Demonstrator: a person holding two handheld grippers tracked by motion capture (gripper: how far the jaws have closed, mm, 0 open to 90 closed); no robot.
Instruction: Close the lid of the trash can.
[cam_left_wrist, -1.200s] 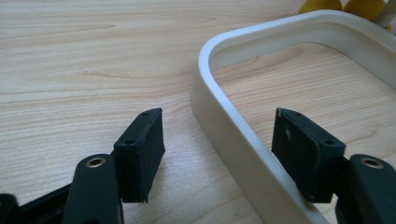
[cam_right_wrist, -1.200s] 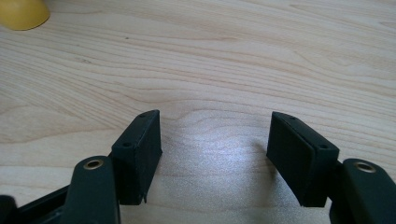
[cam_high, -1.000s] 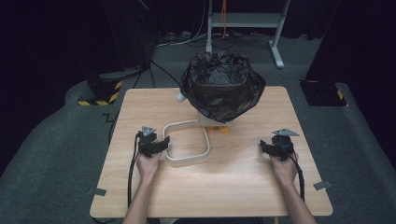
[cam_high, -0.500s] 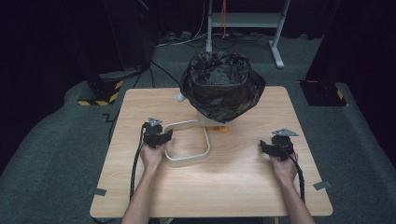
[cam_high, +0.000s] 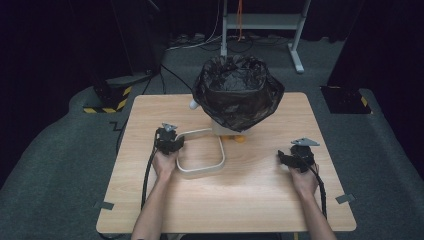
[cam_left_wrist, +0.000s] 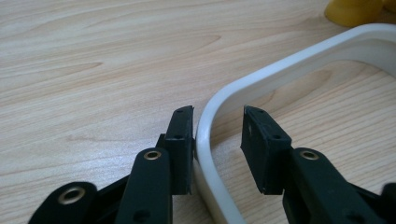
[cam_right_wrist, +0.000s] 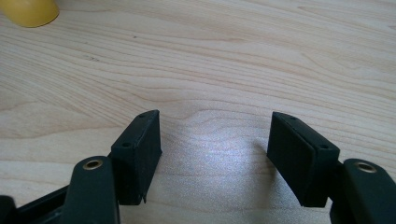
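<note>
A white loop-shaped frame lies flat on the wooden table, in front of a bin lined with a black bag. My left gripper straddles the frame's left rim. Its jaws have just been closing with the rim between them. In the left gripper view the outer pad lies against the rim, while the inner pad still stands clear of it. My right gripper rests at the table's right side, open over bare wood.
A small yellow object sits at the bin's foot beside the frame's far corner, also seen in both gripper views. A metal stand and cables lie on the dark floor beyond the table.
The left gripper has moved away from the person onto the frame's left rim, and its jaws have narrowed around it. The right gripper has kept still.
</note>
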